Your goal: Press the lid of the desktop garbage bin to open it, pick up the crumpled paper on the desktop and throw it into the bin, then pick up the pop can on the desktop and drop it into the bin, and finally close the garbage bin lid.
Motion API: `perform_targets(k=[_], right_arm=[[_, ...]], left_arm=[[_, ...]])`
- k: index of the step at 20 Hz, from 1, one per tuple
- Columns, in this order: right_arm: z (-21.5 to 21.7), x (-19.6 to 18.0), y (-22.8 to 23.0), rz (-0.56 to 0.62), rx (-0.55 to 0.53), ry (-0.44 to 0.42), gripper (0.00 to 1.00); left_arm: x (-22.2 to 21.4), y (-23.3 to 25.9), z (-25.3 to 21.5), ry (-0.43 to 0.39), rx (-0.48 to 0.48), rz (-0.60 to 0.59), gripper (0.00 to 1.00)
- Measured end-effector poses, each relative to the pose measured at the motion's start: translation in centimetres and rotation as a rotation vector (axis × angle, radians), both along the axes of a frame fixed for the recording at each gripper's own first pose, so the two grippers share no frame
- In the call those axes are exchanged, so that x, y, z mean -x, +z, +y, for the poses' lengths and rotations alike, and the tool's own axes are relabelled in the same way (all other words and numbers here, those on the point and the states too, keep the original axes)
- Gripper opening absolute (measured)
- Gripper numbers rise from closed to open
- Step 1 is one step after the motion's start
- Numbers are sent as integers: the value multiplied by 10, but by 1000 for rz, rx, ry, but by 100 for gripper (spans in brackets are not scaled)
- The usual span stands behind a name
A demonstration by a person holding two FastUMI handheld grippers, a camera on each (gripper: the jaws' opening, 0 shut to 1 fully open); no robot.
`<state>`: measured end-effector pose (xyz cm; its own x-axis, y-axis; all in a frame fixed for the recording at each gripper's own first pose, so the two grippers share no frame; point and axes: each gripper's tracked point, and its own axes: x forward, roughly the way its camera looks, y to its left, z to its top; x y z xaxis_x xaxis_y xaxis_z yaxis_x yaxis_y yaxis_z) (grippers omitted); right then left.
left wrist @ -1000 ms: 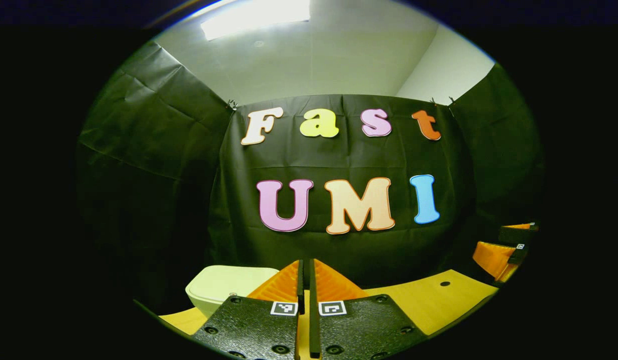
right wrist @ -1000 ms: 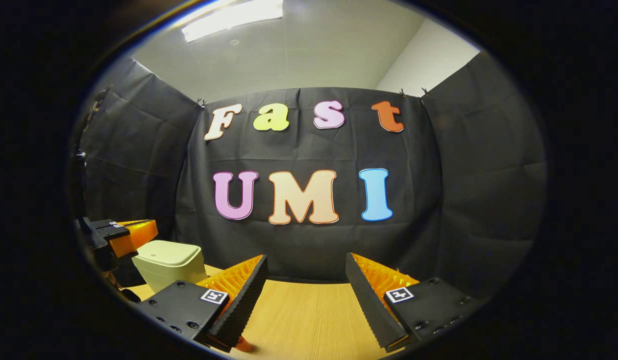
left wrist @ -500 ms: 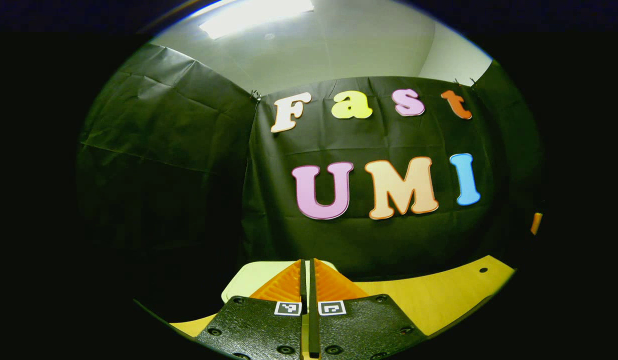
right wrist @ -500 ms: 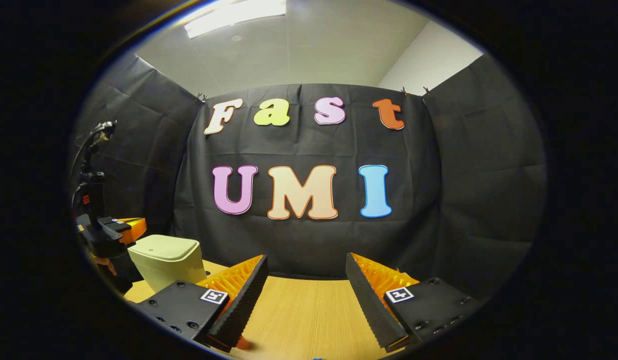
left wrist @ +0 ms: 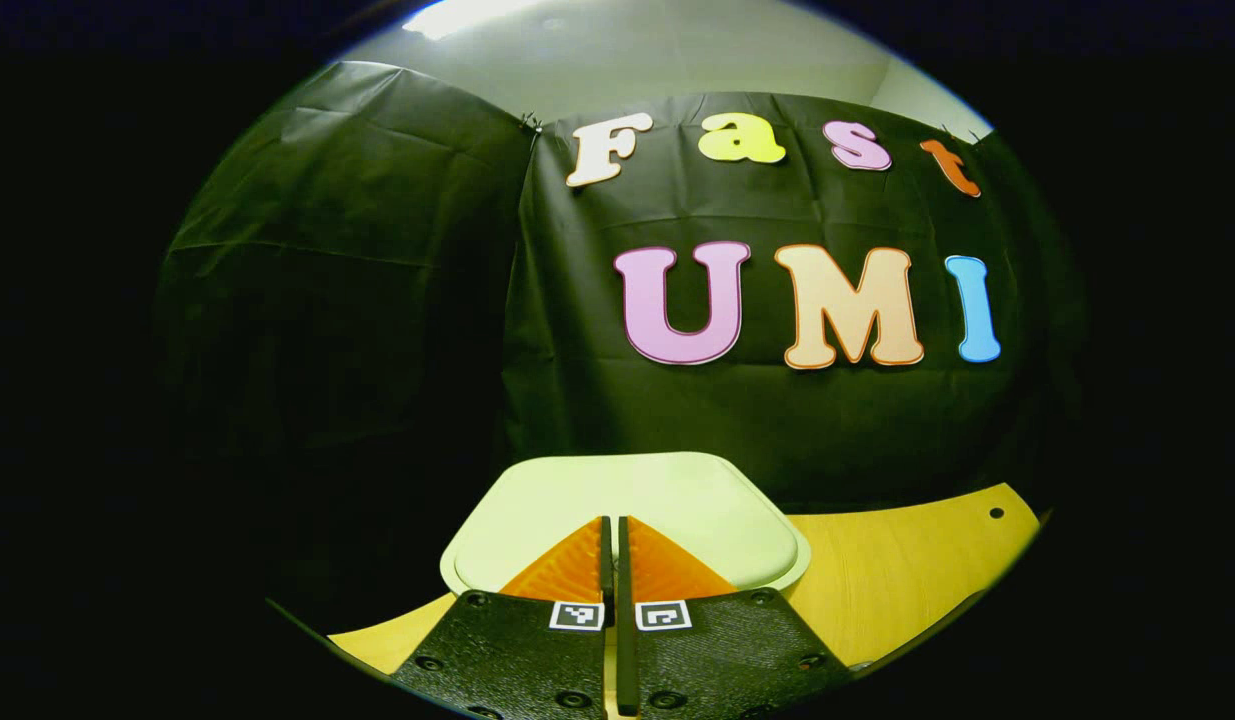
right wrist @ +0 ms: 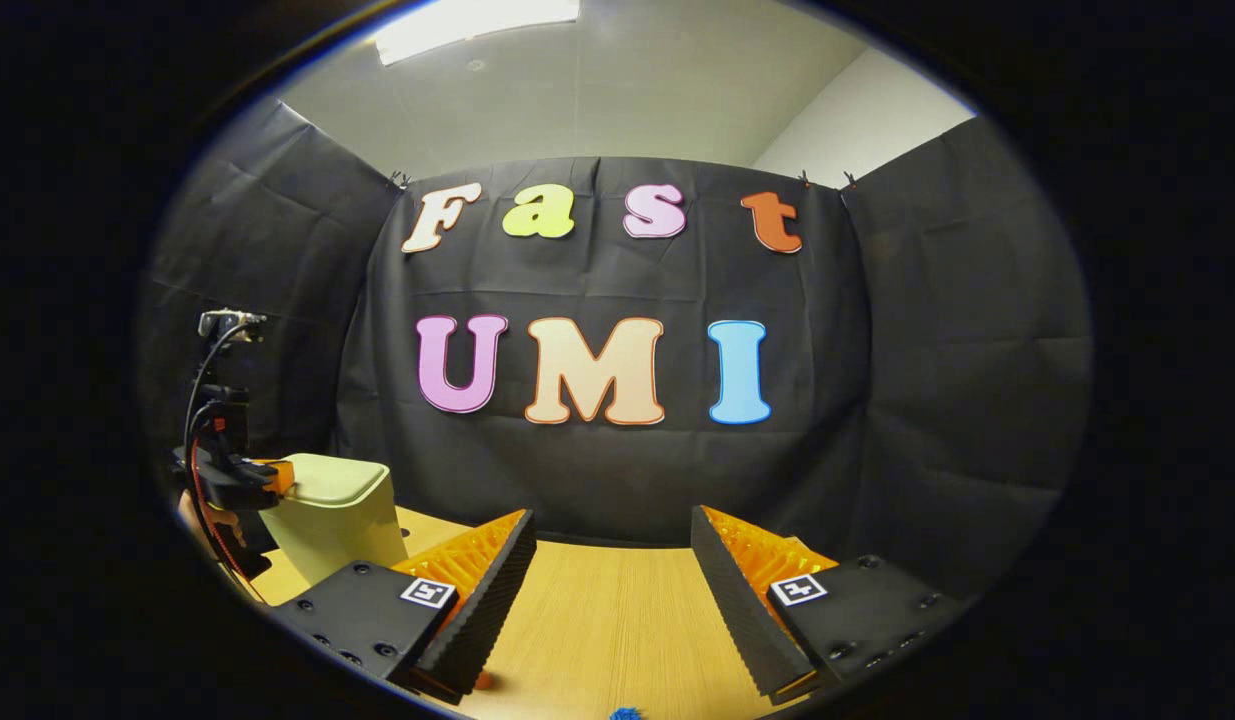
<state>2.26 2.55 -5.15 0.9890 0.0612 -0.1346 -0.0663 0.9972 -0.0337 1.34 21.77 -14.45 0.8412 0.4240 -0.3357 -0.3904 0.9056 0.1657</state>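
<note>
Since half a second ago the left gripper (left wrist: 611,530) has dropped and moved forward, so in the left gripper view the garbage bin lid (left wrist: 627,500) now spreads across the lower centre of the frame where before just its far edge peeked past the fingers. Its two fingers are pressed together with nothing between them, and their tips lie over the near part of the closed lid; whether they actually touch it cannot be told. To the right of the lid the wooden desktop (left wrist: 907,580) curves away toward the lower right.

In the right gripper view the left gripper (right wrist: 267,478) appears at the far left, at the near rim of the garbage bin (right wrist: 332,520), which stands at the lower left of the frame with its lid down. A cable (right wrist: 202,400) rises from that gripper. Further right, along the bottom, the right gripper (right wrist: 612,555) is spread wide and empty over bare desktop (right wrist: 607,620). A small blue scrap (right wrist: 625,714) shows at the very bottom edge; what it is cannot be told.
</note>
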Motion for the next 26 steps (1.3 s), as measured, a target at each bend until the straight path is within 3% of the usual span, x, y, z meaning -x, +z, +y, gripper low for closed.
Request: perform_targets(k=[6, 10, 14, 17, 20, 22, 25, 26], right_arm=[[-2, 7, -8, 29, 2, -10, 98], [-10, 11, -14, 42, 11, -19, 98], [-18, 13, -10, 31, 2, -22, 98], [-31, 9, -8, 21, -1, -32, 98], [-42, 7, -11, 26, -19, -33, 98], [-48, 3, -18, 46, -23, -24, 98], [-52, -4, -41, 117, -23, 14, 98], [-51, -6, -55, 152, -21, 34, 100]], left_arm=[[-2, 2, -2, 2, -73, -74, 0], [1, 1, -4, -8, -8, -109, 0], [-2, 19, 1, -16, -64, -125, 0], [-6, 65, -21, -73, -85, -217, 0], [-11, 103, -50, -133, -45, -310, 2], [-10, 110, -75, -183, -4, -318, 19], [1, 125, -106, -225, -2, -336, 69], [5, 129, -114, -234, -13, -340, 71]])
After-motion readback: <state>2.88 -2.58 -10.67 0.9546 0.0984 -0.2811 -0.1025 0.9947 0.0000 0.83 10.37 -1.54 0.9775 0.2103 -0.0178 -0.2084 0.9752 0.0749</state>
